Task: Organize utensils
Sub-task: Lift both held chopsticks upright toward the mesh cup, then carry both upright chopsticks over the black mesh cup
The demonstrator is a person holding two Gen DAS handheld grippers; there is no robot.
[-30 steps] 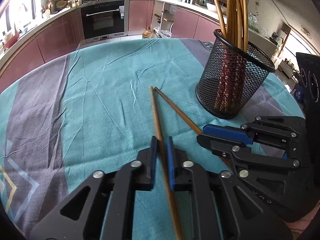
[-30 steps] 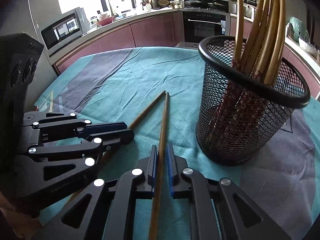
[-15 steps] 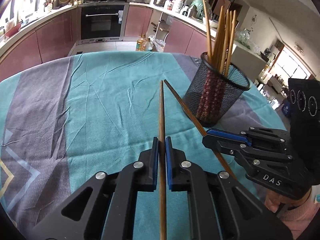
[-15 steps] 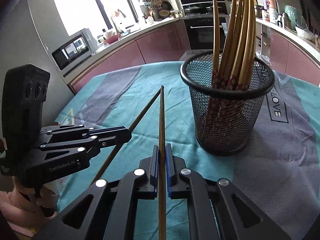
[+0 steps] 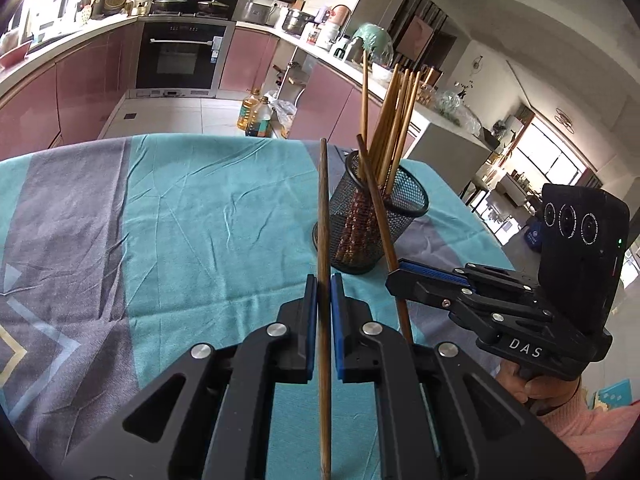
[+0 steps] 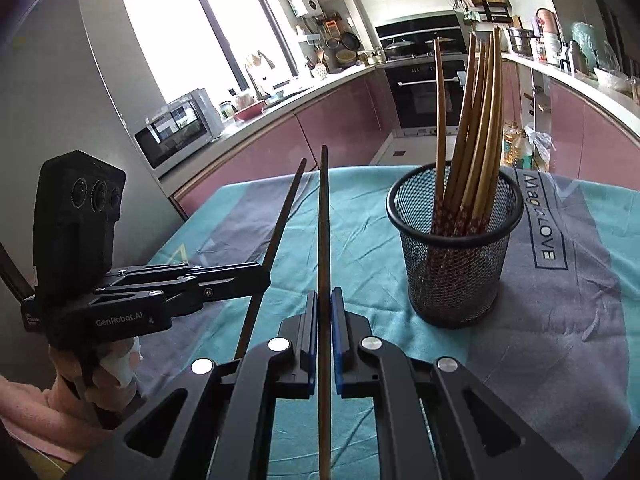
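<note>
My left gripper (image 5: 324, 280) is shut on a brown wooden chopstick (image 5: 323, 208) that points up and away, lifted off the table. My right gripper (image 6: 324, 294) is shut on a second chopstick (image 6: 323, 216), also raised. Each view shows the other gripper beside it: the right gripper (image 5: 394, 276) holds its chopstick (image 5: 374, 196) slanted in front of the holder, and the left gripper (image 6: 264, 276) holds its chopstick (image 6: 282, 216) at the left. A black mesh holder (image 5: 376, 220) (image 6: 456, 264) stands upright on the table with several chopsticks in it, ahead and to the right of both grippers.
The round table carries a teal and grey cloth (image 5: 192, 216) (image 6: 560, 320). A hand in a pink sleeve (image 5: 580, 428) holds the right gripper's handle. Kitchen counters, an oven (image 5: 180, 60) and a microwave (image 6: 176, 136) stand beyond the table's far edge.
Both grippers have risen with their chopsticks, which lay on the cloth a second ago and are now lifted clear. The views have tilted up, showing more of the kitchen.
</note>
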